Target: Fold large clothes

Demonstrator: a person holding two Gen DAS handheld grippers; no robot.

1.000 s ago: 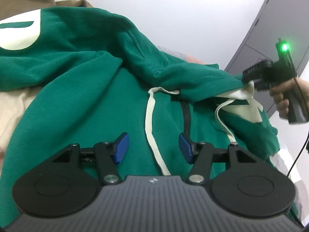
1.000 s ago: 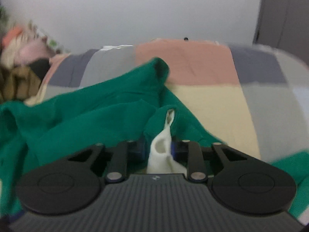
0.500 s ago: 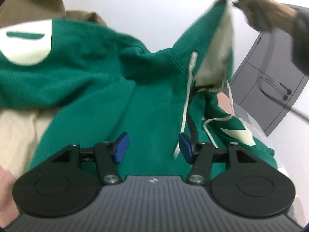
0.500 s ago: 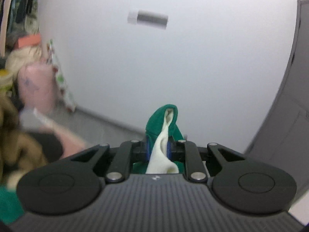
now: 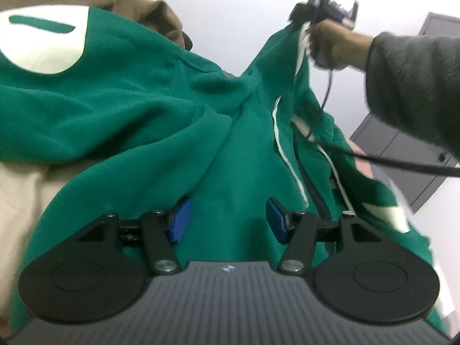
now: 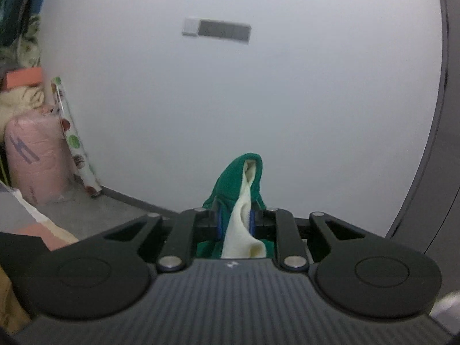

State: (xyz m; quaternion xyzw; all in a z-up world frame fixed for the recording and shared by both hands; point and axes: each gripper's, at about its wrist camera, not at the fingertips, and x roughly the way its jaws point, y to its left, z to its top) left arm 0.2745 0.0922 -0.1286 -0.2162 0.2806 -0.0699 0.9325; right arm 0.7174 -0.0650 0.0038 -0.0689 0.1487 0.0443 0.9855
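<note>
We find the green hoodie (image 5: 138,120) to be soft, matt fleece cloth with a cream fabric lining (image 6: 240,224) and flat woven drawstrings (image 5: 287,155). The left gripper (image 5: 225,220) shows matt black plastic arms, blue rubbery pads (image 5: 179,220) and bright metal screws (image 5: 165,264).

A plain white wall (image 6: 258,100) is seen, with a small grey and white rectangular plate (image 6: 216,31) mounted high on it. A dark grey cabinet (image 6: 442,143) stands at right. Grey floor (image 6: 95,215) is seen below, with a pink wrapped bundle (image 6: 34,158) at left.
</note>
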